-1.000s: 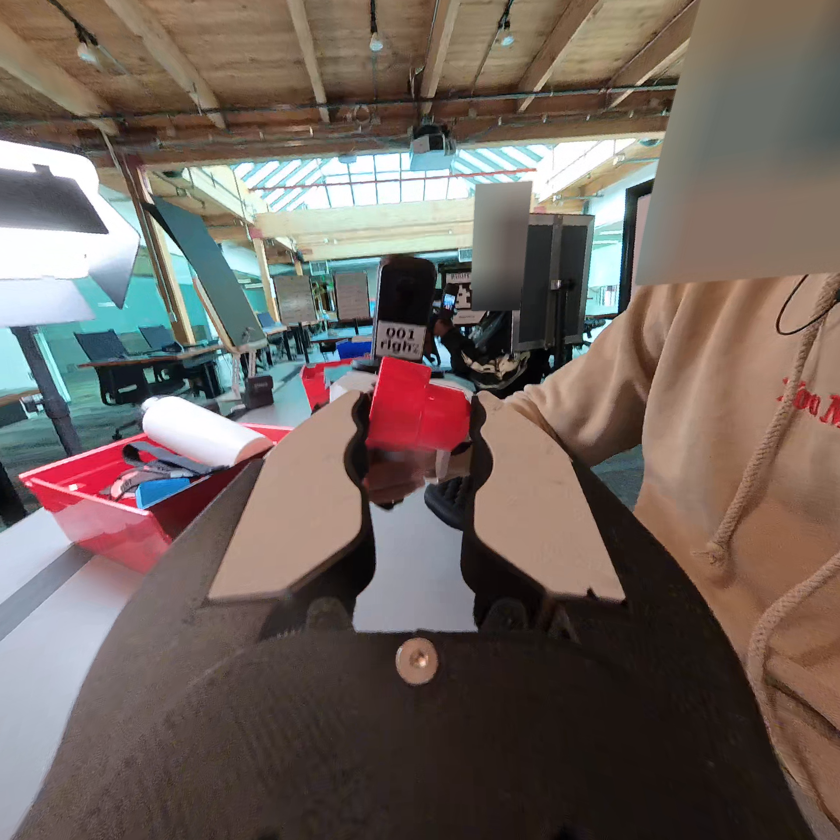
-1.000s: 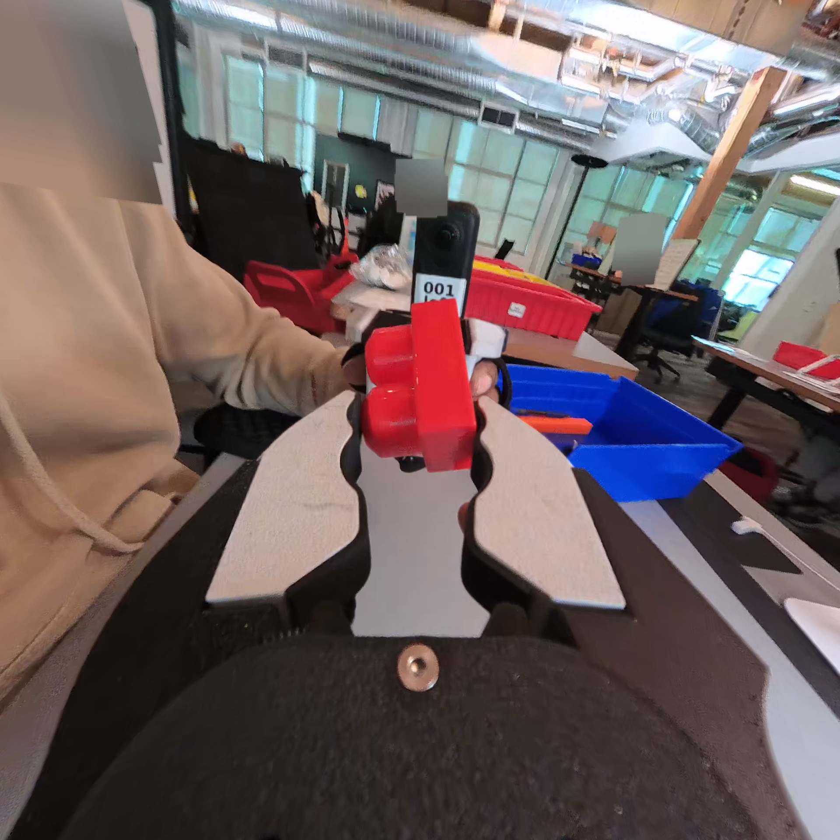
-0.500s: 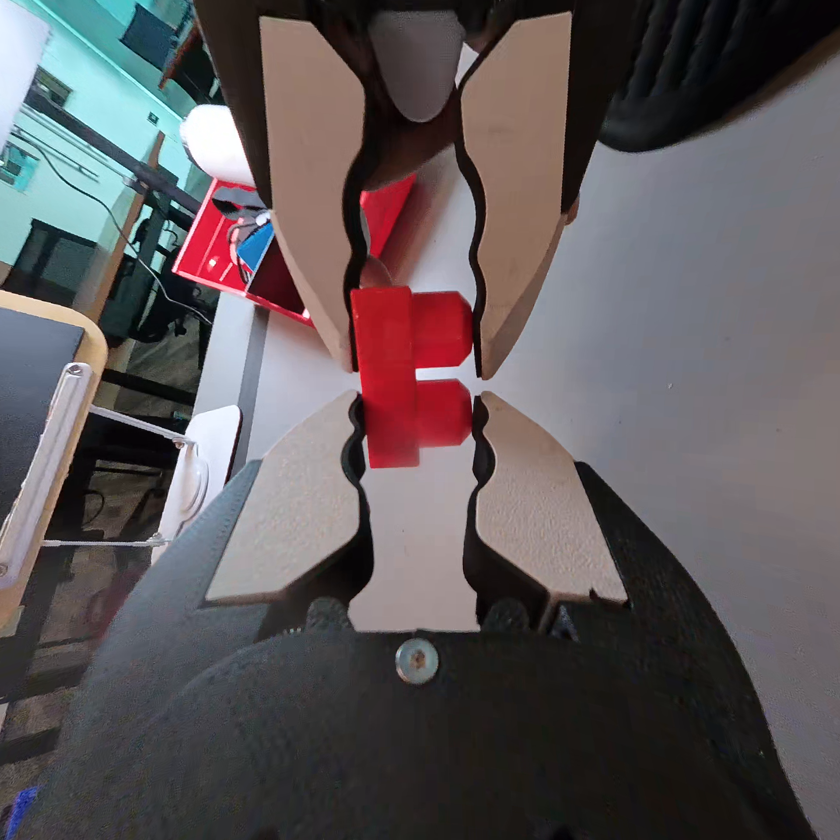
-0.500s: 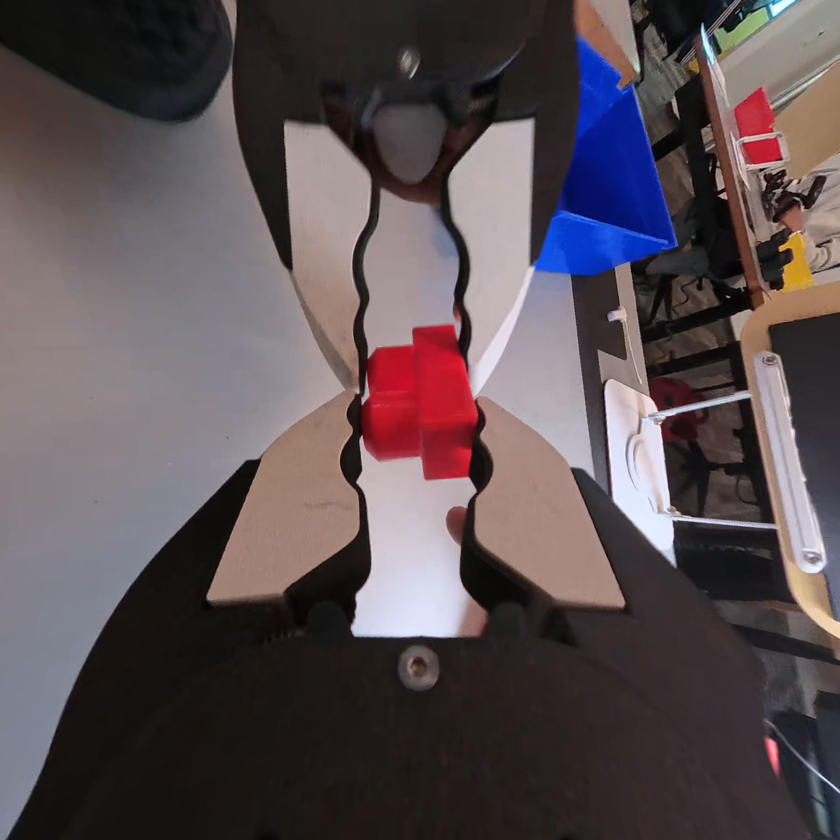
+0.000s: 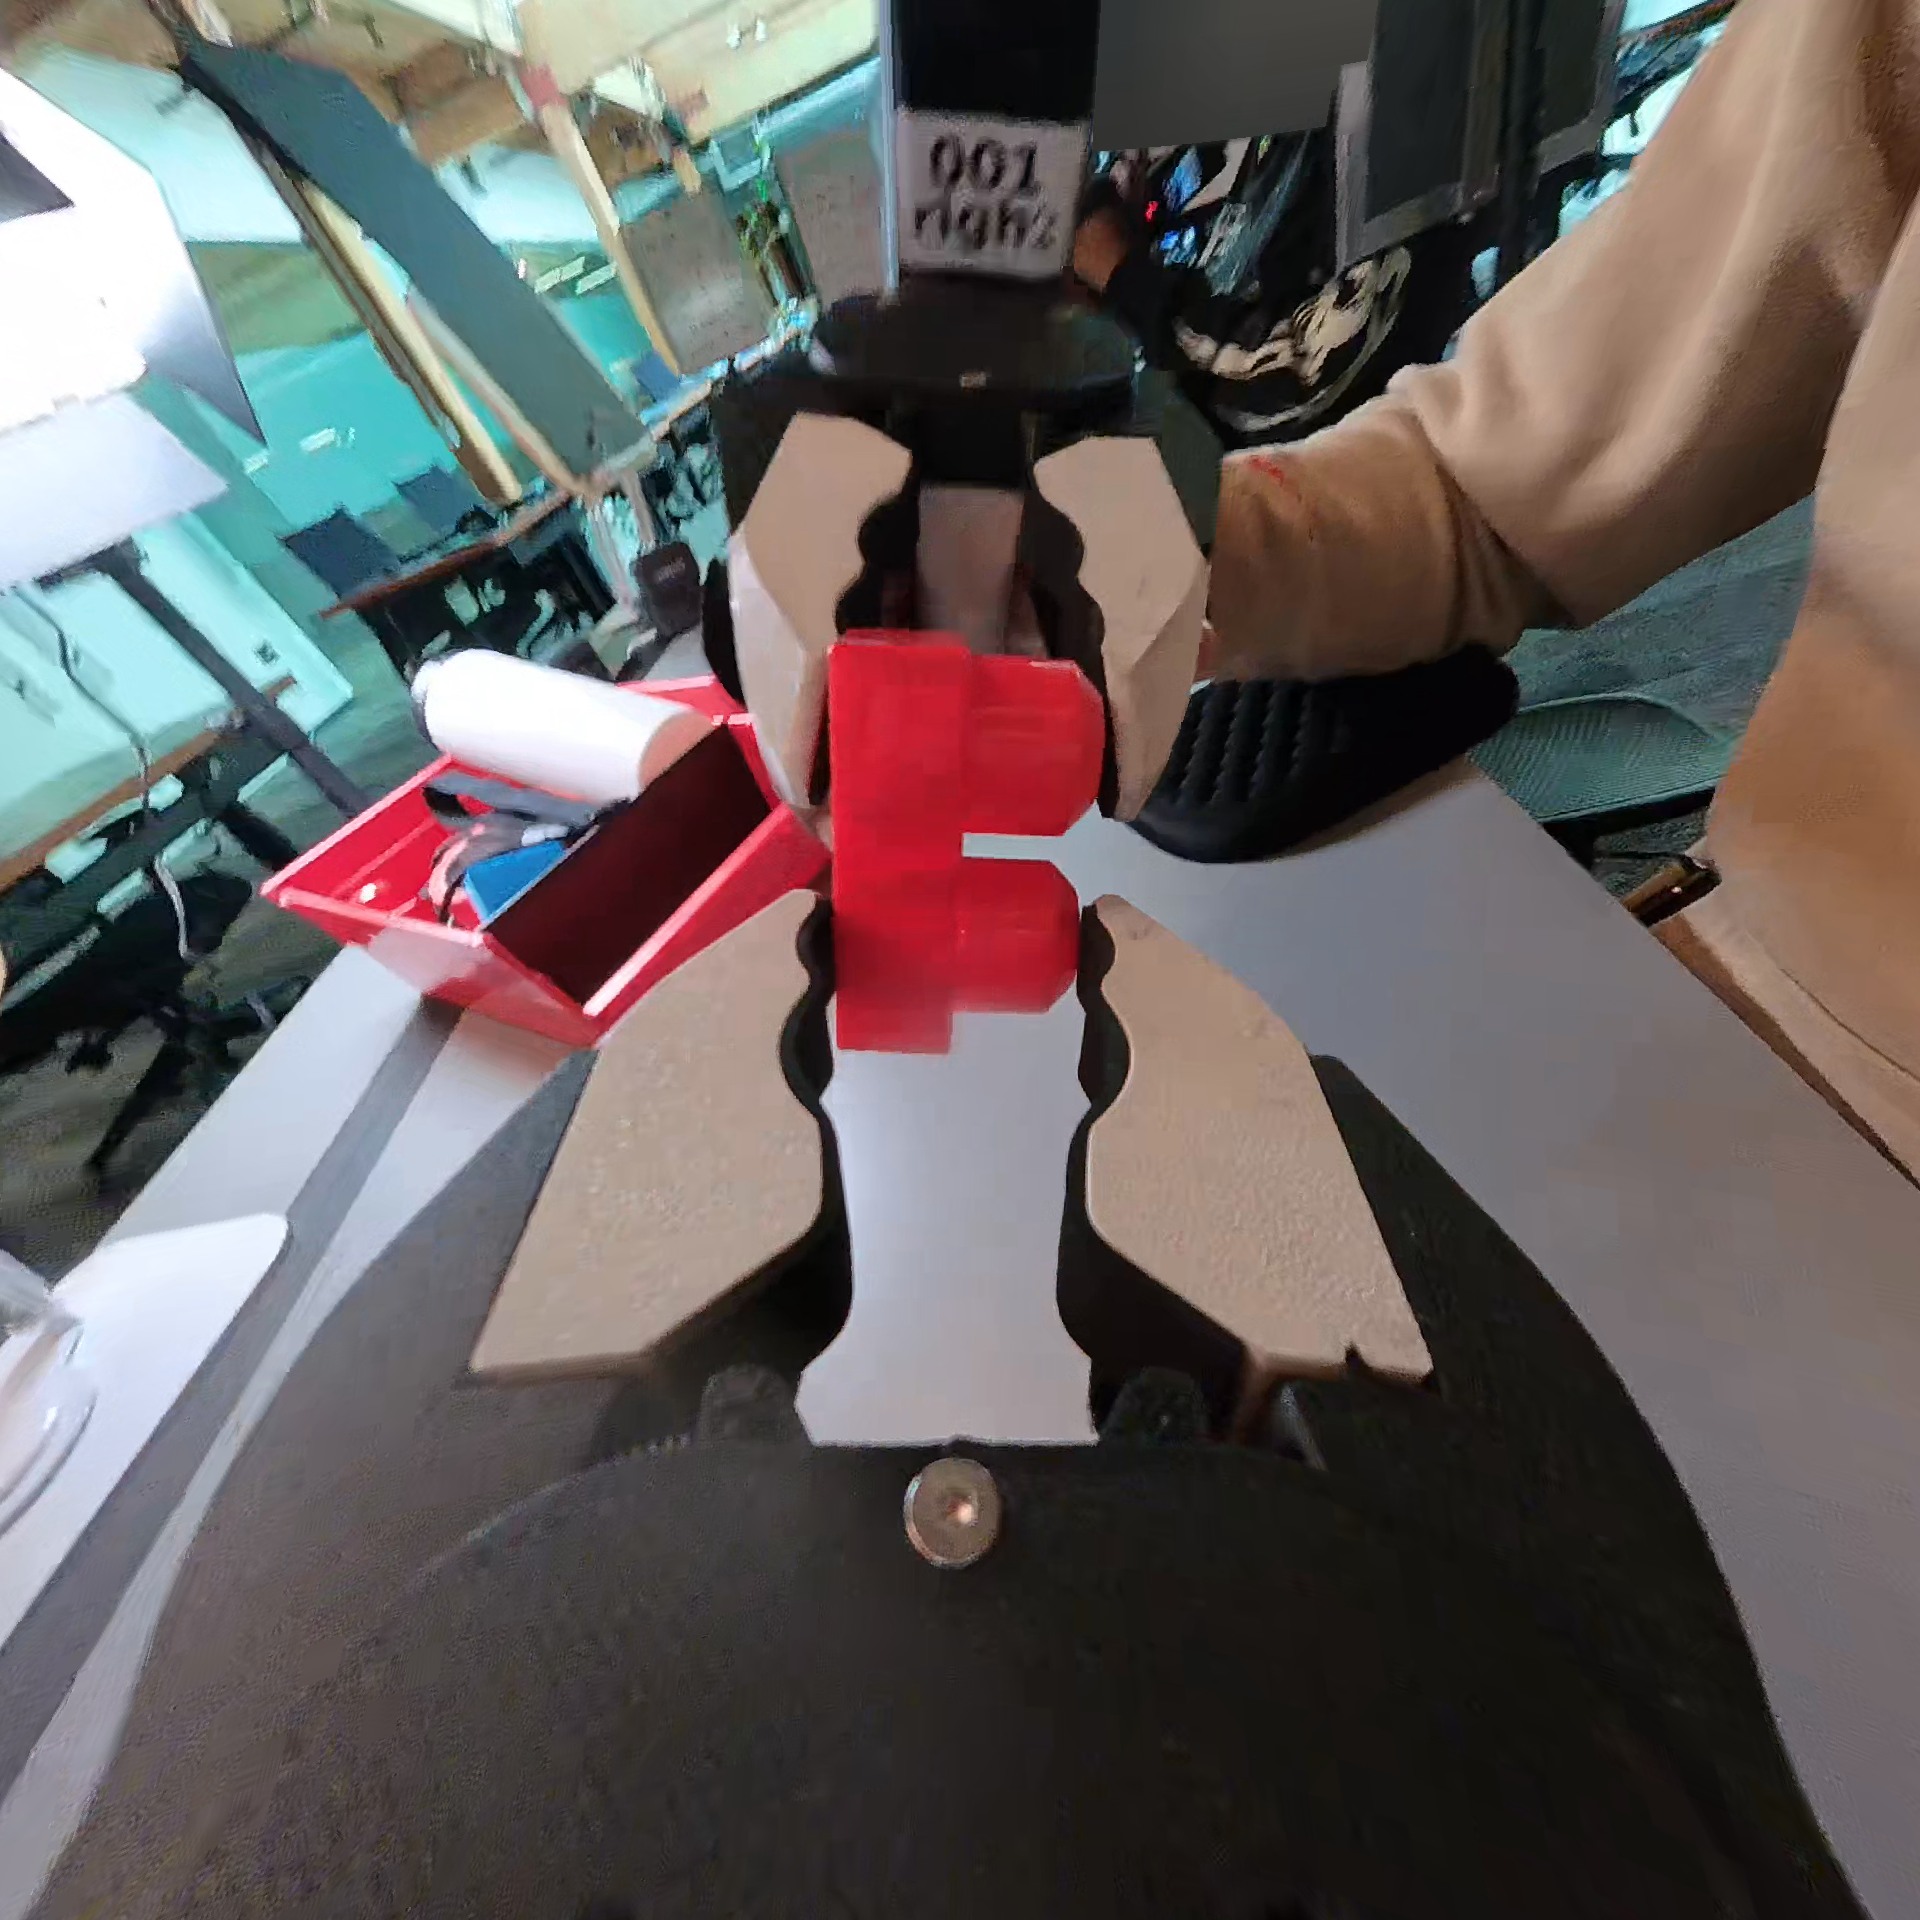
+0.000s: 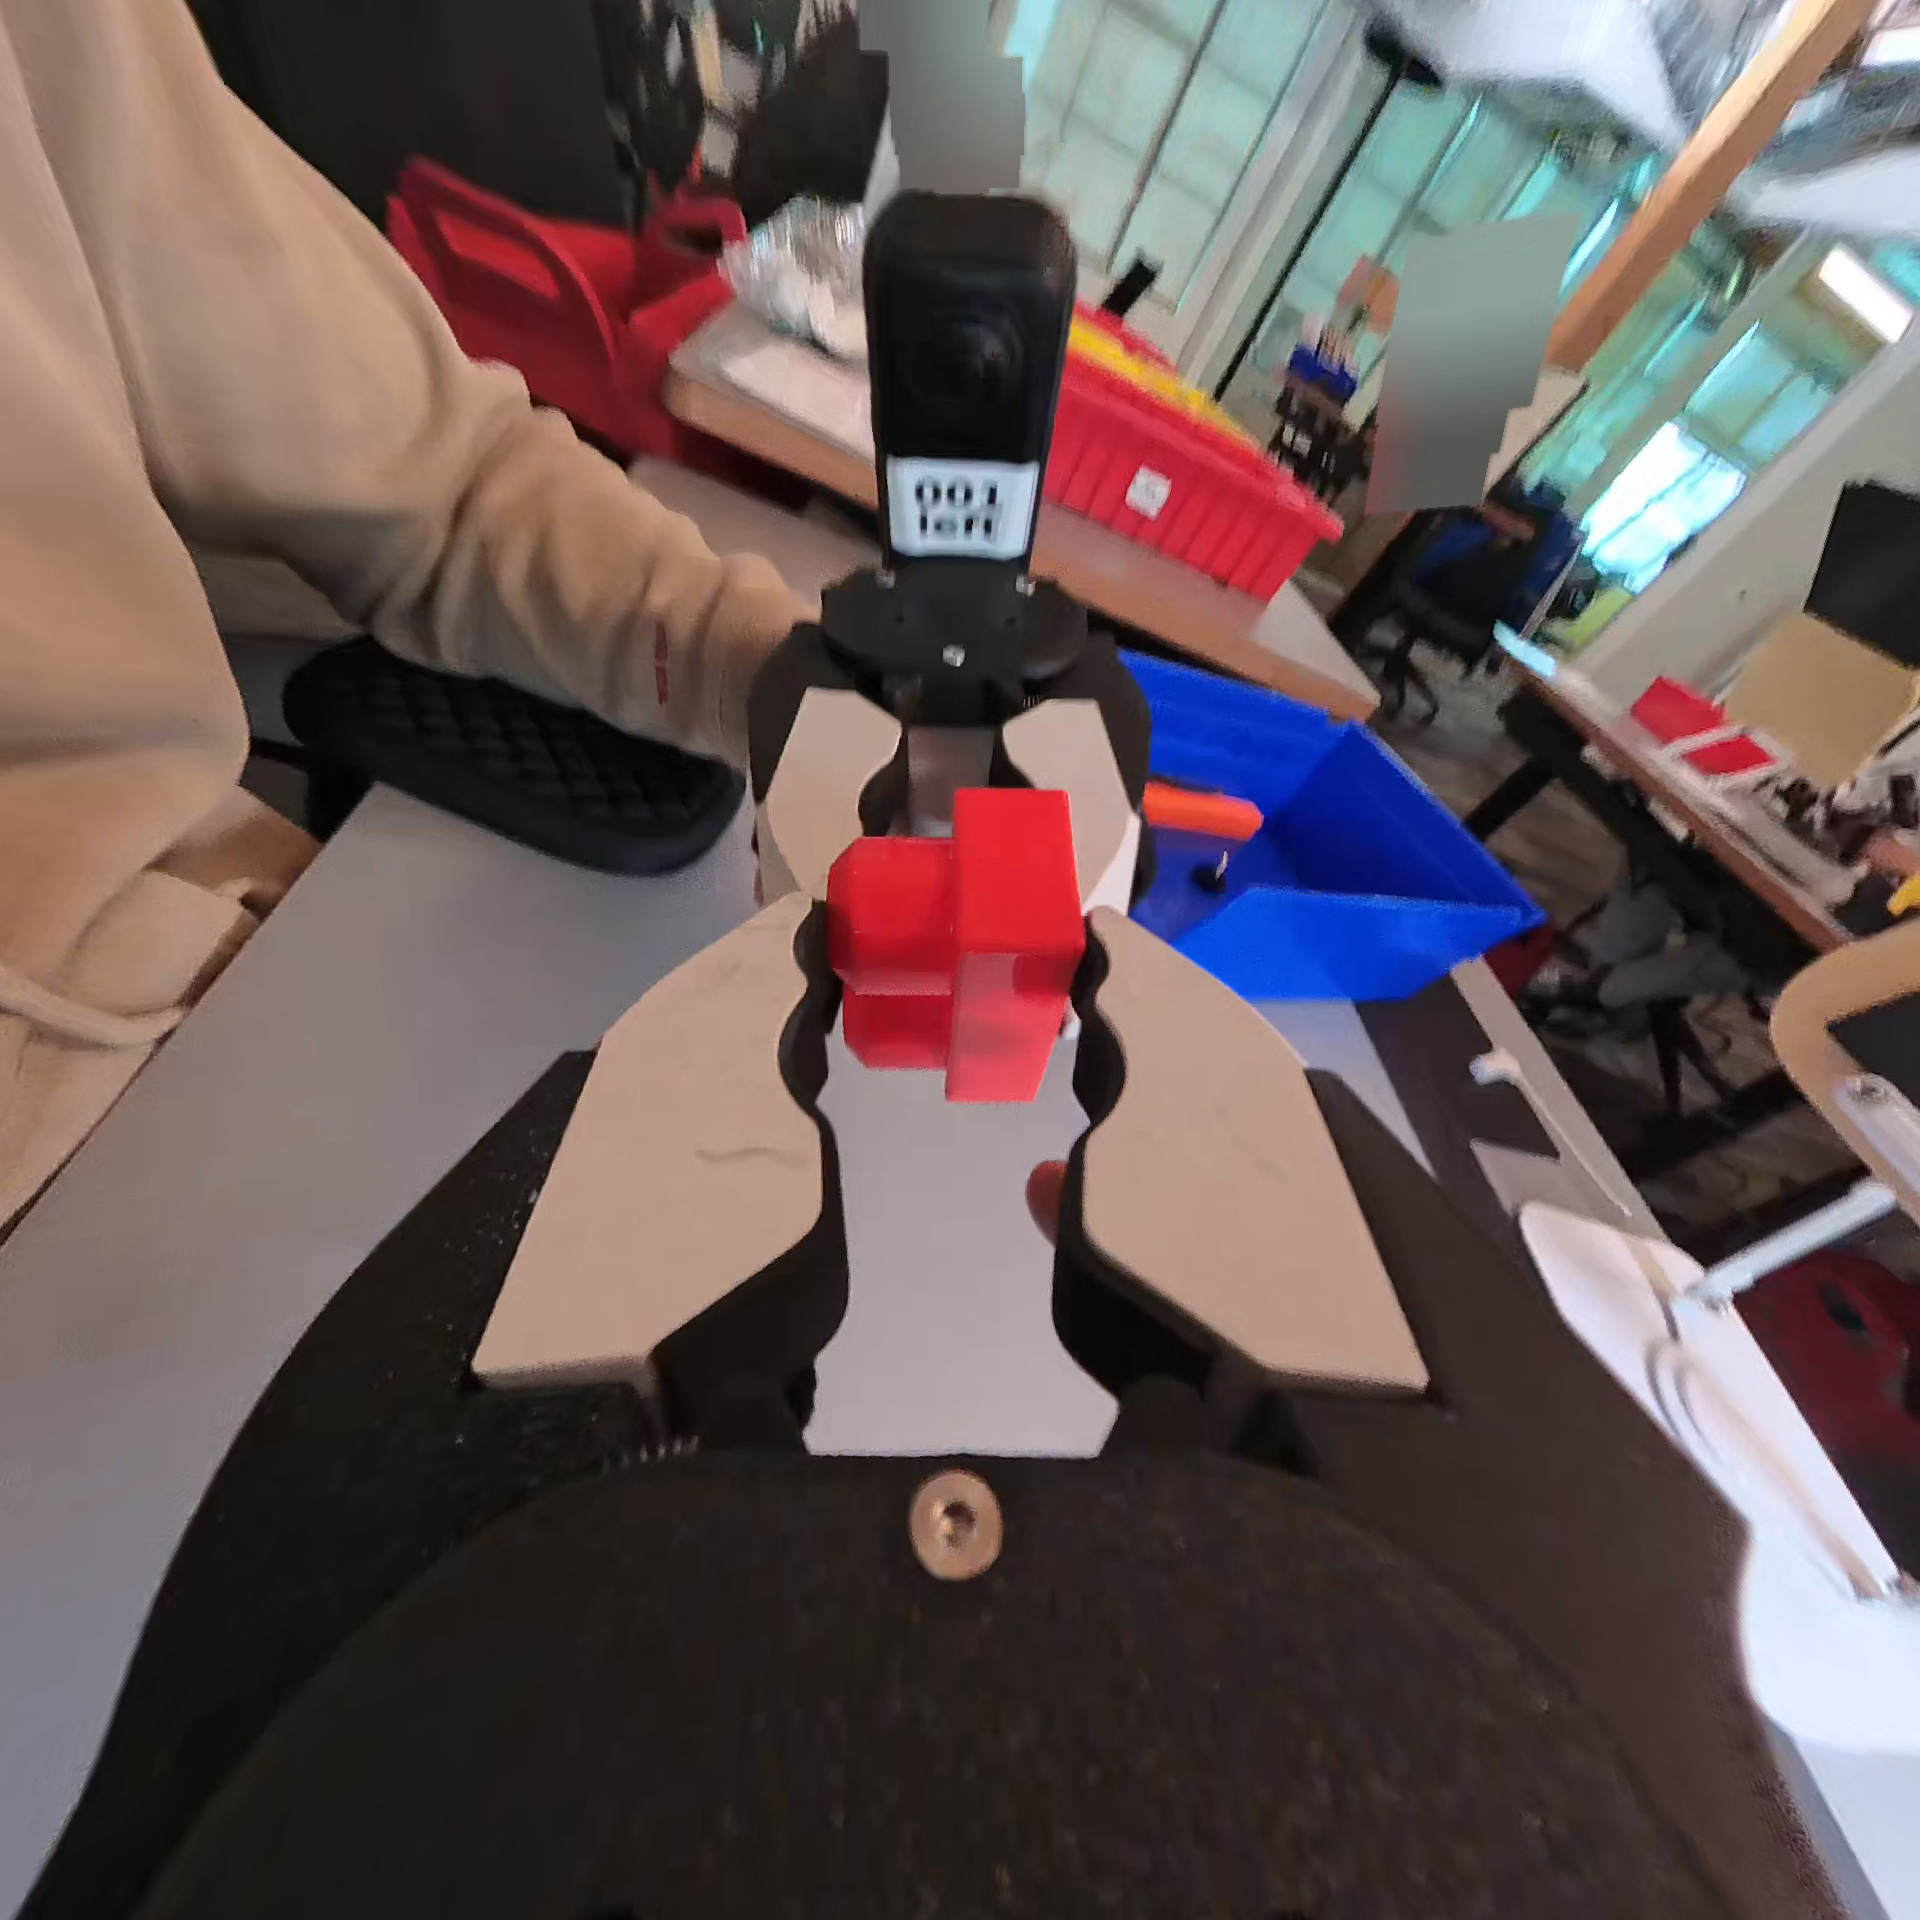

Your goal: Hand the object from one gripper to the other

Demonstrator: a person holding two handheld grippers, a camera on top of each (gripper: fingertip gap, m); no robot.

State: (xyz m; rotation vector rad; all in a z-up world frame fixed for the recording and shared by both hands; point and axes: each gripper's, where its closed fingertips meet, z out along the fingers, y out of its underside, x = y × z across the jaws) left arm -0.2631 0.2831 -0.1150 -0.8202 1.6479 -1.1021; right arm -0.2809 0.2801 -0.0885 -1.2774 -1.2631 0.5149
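Midair: one red block (image 5: 951,842), two grippers meeting tip to tip.
Left gripper (image 5: 951,914) and right gripper (image 6: 951,935) both clamp it; one red bin (image 5: 540,883) at 10 o'clock.

two wrist cameras, close and face to face along their fingers, sharing the red block (image 5: 951,842) (image 6: 956,961) and grey table (image 5: 1455,1039) (image 6: 416,1039)

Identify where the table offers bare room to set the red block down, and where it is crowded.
Bare grey table lies under the two grippers, between the red bin and the person's sleeve. In the right wrist view, it is also free before the blue bin. Both bins hold items. The red block sits between both grippers.
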